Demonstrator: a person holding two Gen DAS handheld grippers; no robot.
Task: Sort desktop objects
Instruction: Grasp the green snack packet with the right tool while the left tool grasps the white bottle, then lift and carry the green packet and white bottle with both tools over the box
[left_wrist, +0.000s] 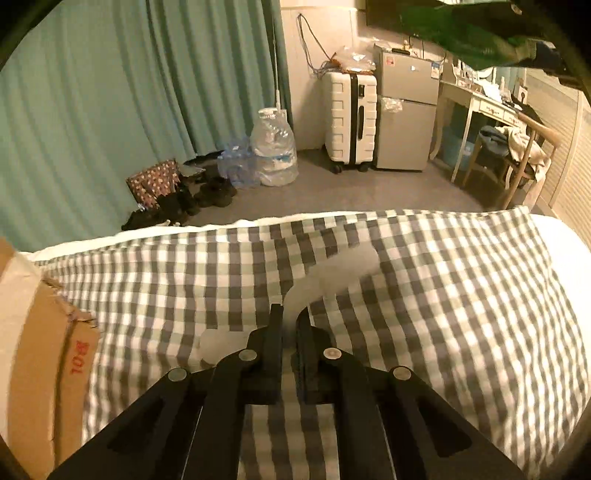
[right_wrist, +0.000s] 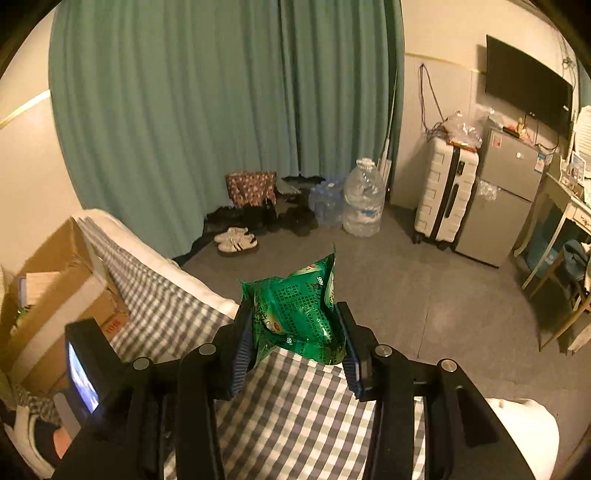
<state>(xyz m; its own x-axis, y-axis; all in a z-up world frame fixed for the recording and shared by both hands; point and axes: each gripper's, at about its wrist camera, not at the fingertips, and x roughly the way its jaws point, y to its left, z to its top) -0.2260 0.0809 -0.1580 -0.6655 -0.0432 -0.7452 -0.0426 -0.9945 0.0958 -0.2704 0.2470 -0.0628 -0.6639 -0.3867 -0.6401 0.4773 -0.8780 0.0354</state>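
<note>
Left wrist view first: the left gripper is pinched nearly closed on a pale, translucent floppy thing, maybe a soft tube or strip, too blurred to name, which curves up toward 1 o'clock from between the fingers and hangs over the checked bedspread. A cardboard box with red print sits at 9 o'clock on the bed edge, and a blur of green at 1 o'clock near the top rim is likely the snack bag held by the other hand. Right wrist view: the right gripper is clamped at medium width on a crumpled green snack bag, held dead centre above the bed's edge with carpeted floor beyond it. The open cardboard box is off at 9 o'clock with something already inside, so it's probably the sorting target. The left gripper's body shows at 8 o'clock. What could go wrong: the bag is slick and only squeezed through its air-filled middle, so a quick swing toward the box could let it slide out onto the floor. Same for the floppy piece, which is held by one end and could flop past the box rim on release.
</note>
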